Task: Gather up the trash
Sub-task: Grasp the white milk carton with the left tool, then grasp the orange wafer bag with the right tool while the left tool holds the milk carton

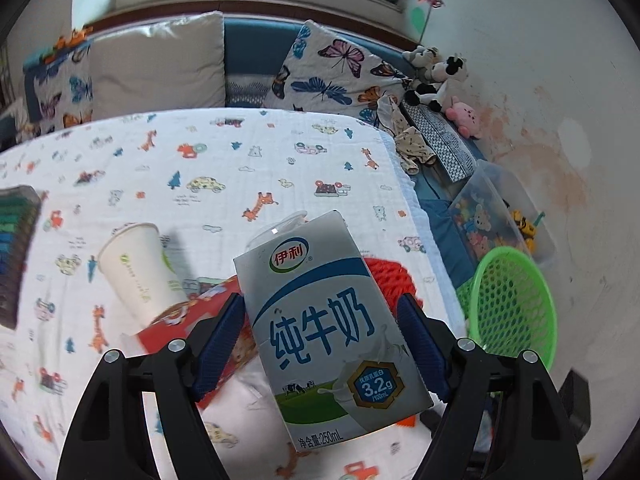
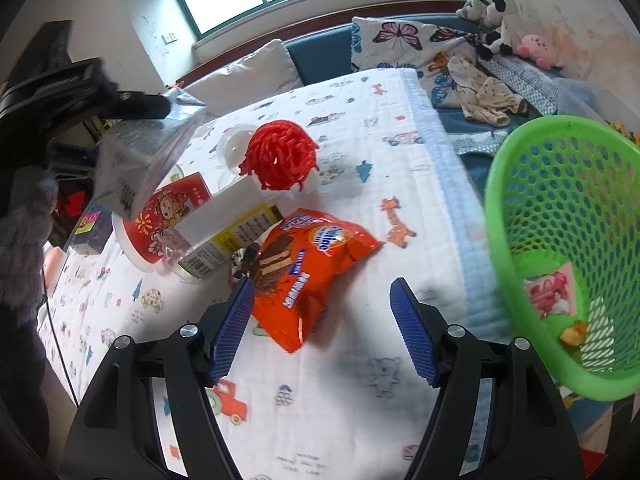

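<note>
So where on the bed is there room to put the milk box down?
Bare blanket lies in front of the orange snack bag, between it and the green basket. More lies between the paper cup and the pillows. It's crowded around the red net and red tub.

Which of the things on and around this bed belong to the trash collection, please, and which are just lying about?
Belongs to the job:
milk carton
orange snack bag
red foam net
paper cup
green basket

Just lying about:
butterfly pillow
plush cow
pink plush
</note>
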A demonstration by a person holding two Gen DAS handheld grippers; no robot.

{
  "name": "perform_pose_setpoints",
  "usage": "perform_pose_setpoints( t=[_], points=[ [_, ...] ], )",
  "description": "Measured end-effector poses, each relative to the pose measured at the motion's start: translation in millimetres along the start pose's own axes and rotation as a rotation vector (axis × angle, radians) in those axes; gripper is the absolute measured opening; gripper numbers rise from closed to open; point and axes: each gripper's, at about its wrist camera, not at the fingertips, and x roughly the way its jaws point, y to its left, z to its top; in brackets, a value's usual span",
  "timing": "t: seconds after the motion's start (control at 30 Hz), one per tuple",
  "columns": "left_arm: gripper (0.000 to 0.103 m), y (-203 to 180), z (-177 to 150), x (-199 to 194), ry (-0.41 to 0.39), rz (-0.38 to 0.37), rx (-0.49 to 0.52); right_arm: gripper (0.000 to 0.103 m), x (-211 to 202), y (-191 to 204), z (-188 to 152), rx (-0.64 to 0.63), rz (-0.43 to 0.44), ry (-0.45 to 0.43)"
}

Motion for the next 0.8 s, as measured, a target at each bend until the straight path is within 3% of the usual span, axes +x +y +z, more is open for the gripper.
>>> perform_pose_setpoints(
  t=[0.43,0.8],
  points=[
    [0.075,19,-31,-29,-0.064,0.019,0.082,0.082,34,26,6,0.06,-0.041,0.046],
    [0.074,44,-40,-41,-0.078,0.01,0.076,0.092,56,45,4,0.105,-0.1,0.052]
  ],
)
